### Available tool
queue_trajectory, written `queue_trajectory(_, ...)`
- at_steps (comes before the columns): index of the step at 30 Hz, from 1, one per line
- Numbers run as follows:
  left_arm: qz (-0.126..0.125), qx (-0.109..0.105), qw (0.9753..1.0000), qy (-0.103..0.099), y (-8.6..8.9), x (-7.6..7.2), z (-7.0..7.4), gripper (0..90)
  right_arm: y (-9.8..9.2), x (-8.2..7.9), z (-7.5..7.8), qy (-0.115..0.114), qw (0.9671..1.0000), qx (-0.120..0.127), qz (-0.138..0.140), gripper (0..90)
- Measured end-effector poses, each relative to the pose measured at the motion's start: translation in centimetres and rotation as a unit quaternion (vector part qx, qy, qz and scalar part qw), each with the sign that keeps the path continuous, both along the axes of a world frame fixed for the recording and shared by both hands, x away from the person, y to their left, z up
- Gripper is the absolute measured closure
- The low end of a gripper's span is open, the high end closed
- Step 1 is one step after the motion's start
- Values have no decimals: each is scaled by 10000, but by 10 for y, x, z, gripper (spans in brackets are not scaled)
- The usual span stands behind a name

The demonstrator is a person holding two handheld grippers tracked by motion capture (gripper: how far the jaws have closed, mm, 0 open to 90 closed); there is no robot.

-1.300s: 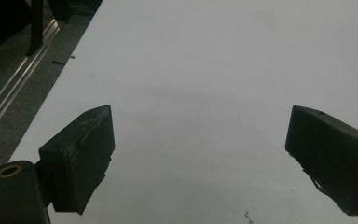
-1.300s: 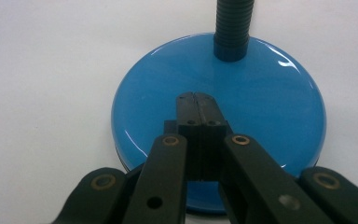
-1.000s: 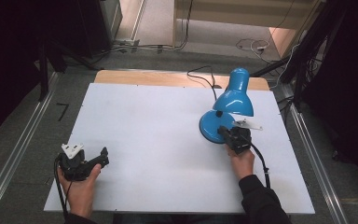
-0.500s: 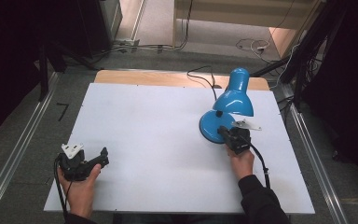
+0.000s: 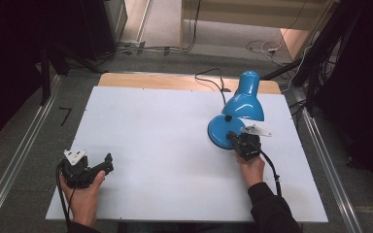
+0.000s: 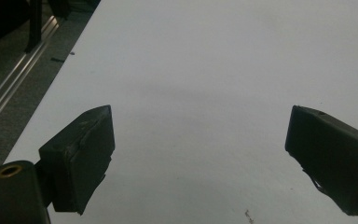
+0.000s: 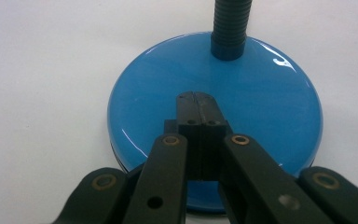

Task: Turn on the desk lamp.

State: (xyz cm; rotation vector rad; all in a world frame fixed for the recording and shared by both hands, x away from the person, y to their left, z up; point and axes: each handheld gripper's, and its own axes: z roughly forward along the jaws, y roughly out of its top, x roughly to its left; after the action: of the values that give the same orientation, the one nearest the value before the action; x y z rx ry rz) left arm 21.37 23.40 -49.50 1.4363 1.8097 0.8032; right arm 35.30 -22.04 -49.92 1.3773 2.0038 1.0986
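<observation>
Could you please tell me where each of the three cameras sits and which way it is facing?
High view: above the person's side, looking forward and down on the white table; both forearms, the left gripper and the right gripper show.
Left gripper view: rides the left gripper, looking between its open jaws at bare table.
Right gripper view: rides the right gripper, whose jaws are shut over the lamp base.
Shared: the high and right gripper views both show the blue lamp.

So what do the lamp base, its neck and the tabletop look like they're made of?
Lamp base: glossy blue, likely painted metal or hard plastic, judging by the sharp light streaks on it. Neck: ribbed, matte, dark blue, apparently a flexible gooseneck. Tabletop: flat matte white board with no glare, over a wooden-looking panel at the far edge.
</observation>
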Motion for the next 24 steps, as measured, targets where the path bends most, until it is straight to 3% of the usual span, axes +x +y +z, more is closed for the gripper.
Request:
queue_trajectory(5, 16, -17, 10000, -24, 0, 0, 0, 93, 1, -4, -3, -56, 10000, 31, 47, 881)
queue_trajectory(7, 16, -18, 10000, -21, 0, 0, 0, 93, 4, -8, -4, -153, 9998, -118, 72, 881)
queue_trajectory(10, 8, -17, 10000, -23, -1, 0, 0, 93, 2, -6, -3, -81, 9999, -7, 73, 881)
queue_trajectory(18, 20, -52, 10000, -25, 0, 0, 0, 93, 1, -5, -1, 12, 10000, 7, 70, 880)
queue_trajectory(24, 31, -63, 10000, -20, 1, 0, 0, 93, -2, -7, 3, -24, 9999, 98, 91, 879)
